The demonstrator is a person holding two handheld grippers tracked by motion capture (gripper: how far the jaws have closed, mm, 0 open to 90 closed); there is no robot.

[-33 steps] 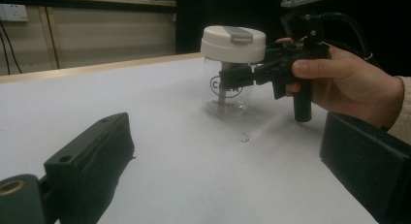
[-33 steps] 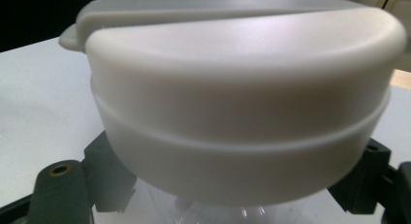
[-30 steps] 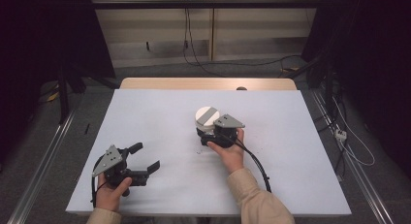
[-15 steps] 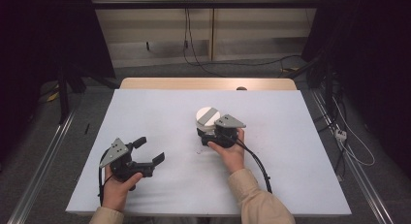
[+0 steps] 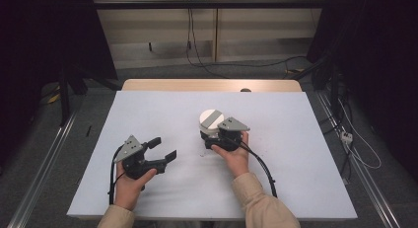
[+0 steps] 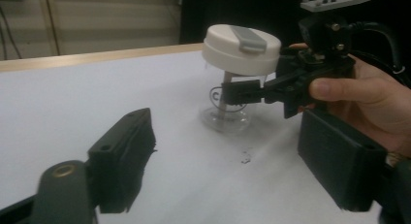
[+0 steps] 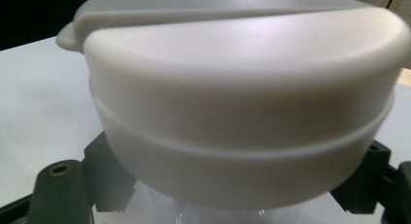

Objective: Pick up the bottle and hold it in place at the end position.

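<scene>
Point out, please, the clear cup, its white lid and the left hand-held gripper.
clear cup (image 6: 226, 118), left gripper view, on its transparent base.
white lid (image 5: 211, 118), high view, on the flat top beside the grey strip.
left hand-held gripper (image 5: 161, 149), high view, midway between its two fingertips.

We wear beige sleeves (image 5: 261, 206) that enter at the bottom of the high view. Each hand carries a black two-jaw gripper, the left gripper (image 5: 158, 149) at lower left and the right gripper (image 5: 213, 137) at centre, each topped by a grey three-cornered plate (image 5: 129, 146). A black cable (image 5: 263, 170) trails from each, and small screws stud the plate's edge in the left gripper view.
</scene>
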